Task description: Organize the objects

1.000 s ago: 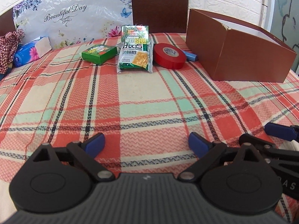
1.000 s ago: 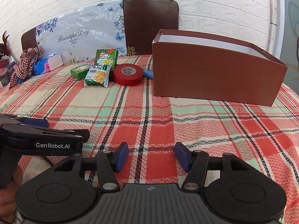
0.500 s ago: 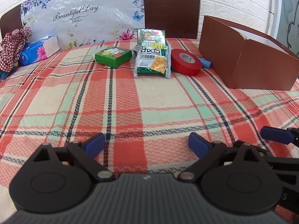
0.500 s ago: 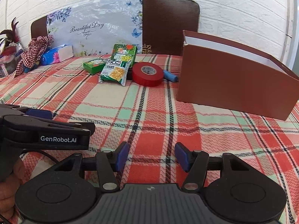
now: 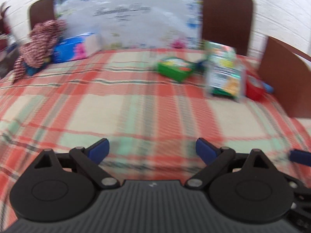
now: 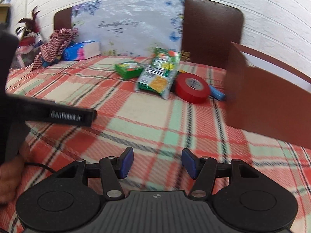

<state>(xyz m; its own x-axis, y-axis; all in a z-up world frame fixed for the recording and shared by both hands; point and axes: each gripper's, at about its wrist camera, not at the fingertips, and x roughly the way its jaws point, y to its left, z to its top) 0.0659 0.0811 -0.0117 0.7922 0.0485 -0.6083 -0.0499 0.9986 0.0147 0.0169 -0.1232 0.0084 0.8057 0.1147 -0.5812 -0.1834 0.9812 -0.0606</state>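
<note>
On the plaid tablecloth lie a small green box (image 6: 128,69), a green snack packet (image 6: 158,73), a red roll of tape (image 6: 192,87) and a blue stick (image 6: 216,93), grouped left of a tall brown box (image 6: 272,104). The left wrist view is blurred; it shows the green box (image 5: 175,70), the packet (image 5: 223,73) and the tape (image 5: 254,89) to the right of centre. My left gripper (image 5: 152,150) is open and empty over bare cloth. My right gripper (image 6: 157,164) stands partly open with nothing between its fingers, well short of the objects.
A tissue pack (image 6: 81,50) and a checked cloth (image 6: 56,42) sit at the far left. A flowered plastic sheet (image 6: 126,23) and dark chair backs (image 6: 211,27) line the back. The left tool's body (image 6: 58,114) and a hand (image 6: 9,174) show at the left of the right wrist view.
Both grippers have swung leftward, so the objects and brown box have slid to the right in both views. The jaws have kept their openings. The left view has gone blurred.
</note>
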